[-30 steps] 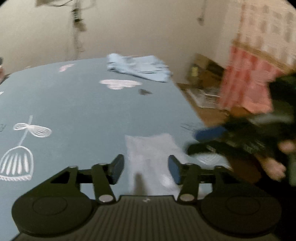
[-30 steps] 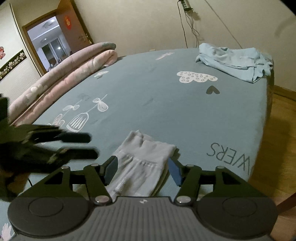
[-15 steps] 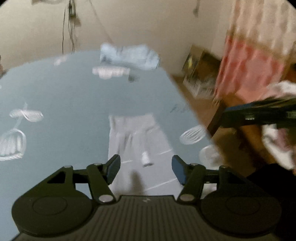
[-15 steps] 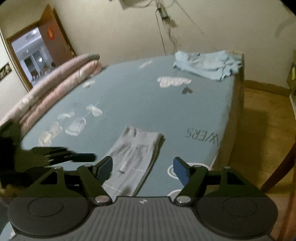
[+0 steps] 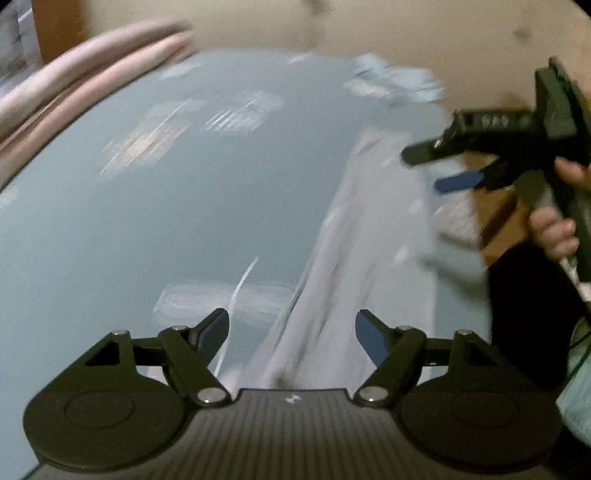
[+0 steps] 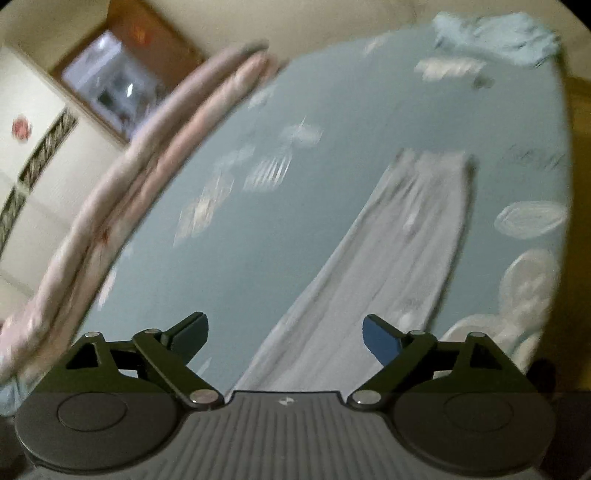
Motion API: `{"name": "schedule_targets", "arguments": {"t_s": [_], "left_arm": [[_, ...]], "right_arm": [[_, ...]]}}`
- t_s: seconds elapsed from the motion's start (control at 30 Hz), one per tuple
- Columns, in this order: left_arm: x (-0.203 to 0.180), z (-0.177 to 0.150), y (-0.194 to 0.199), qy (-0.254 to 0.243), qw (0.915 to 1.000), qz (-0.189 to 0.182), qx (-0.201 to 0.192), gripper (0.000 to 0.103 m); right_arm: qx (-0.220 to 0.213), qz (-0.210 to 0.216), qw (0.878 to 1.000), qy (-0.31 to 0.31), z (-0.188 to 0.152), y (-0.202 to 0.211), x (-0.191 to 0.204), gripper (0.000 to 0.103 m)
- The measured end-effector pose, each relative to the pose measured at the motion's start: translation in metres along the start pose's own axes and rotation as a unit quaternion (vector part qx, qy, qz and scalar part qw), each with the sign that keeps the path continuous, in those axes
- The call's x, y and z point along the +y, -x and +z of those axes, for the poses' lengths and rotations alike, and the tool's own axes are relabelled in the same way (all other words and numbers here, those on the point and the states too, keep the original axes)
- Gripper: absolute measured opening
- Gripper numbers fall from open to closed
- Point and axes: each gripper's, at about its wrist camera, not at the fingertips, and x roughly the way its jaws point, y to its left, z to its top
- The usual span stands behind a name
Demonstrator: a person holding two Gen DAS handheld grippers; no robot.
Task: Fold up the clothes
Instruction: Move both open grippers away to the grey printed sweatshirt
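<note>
Grey garment (image 6: 399, 258) lies flat in a long strip along the bed's (image 6: 332, 122) right edge, running away from us; it looks folded lengthwise only, so we judge the crosswise folds are left. Our left gripper (image 5: 291, 328) and right gripper (image 6: 284, 336) hover over its near end, both released, grasping nothing. A light-blue pile (image 6: 495, 35) waits at the far corner, apparently unfolded.

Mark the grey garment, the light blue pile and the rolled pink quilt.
grey garment (image 6: 402, 254), right wrist view, middle of the cloth.
light blue pile (image 6: 495, 35), right wrist view, centre of the heap.
rolled pink quilt (image 6: 147, 155), right wrist view, mid-roll.
</note>
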Motion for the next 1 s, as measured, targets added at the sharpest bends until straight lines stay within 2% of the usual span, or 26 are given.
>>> {"name": "schedule_targets", "arguments": {"t_s": [0.13,0.3,0.43,0.53,0.63,0.7,0.77,0.83,0.93,1.0], "left_arm": [[0.024,-0.059,0.026,0.099,0.9931,0.057,0.024,0.080],[0.040,-0.107,0.033,0.187,0.9761,0.101,0.045,0.080],[0.049,-0.130,0.034,0.234,0.9660,0.102,0.044,0.080],[0.052,-0.149,0.031,0.271,0.9567,0.090,0.056,0.081],[0.053,-0.168,0.026,0.280,0.9525,0.094,0.073,0.081],[0.052,-0.173,0.027,0.279,0.9536,0.092,0.067,0.082],[0.052,-0.175,0.029,0.282,0.9535,0.086,0.062,0.083],[0.054,-0.176,0.030,0.291,0.9508,0.086,0.060,0.083],[0.053,-0.179,0.035,0.297,0.9492,0.086,0.056,0.083],[0.052,-0.182,0.035,0.301,0.9483,0.084,0.056,0.083]], "right_arm": [[0.074,0.051,0.995,0.045,-0.023,-0.035,0.039,0.094],[0.162,0.116,0.979,0.052,-0.051,-0.084,0.069,0.094],[0.181,0.123,0.974,0.055,-0.060,-0.104,0.077,0.094],[0.200,0.089,0.974,0.060,-0.063,-0.108,0.072,0.094],[0.197,0.075,0.977,0.042,-0.059,-0.095,0.061,0.093],[0.189,0.067,0.979,0.040,-0.054,-0.088,0.060,0.093],[0.183,0.089,0.978,0.046,-0.051,-0.082,0.068,0.094],[0.189,0.113,0.974,0.052,-0.053,-0.084,0.082,0.094],[0.225,0.143,0.961,0.070,-0.064,-0.098,0.106,0.094],[0.251,0.143,0.954,0.081,-0.077,-0.112,0.112,0.094]]}}
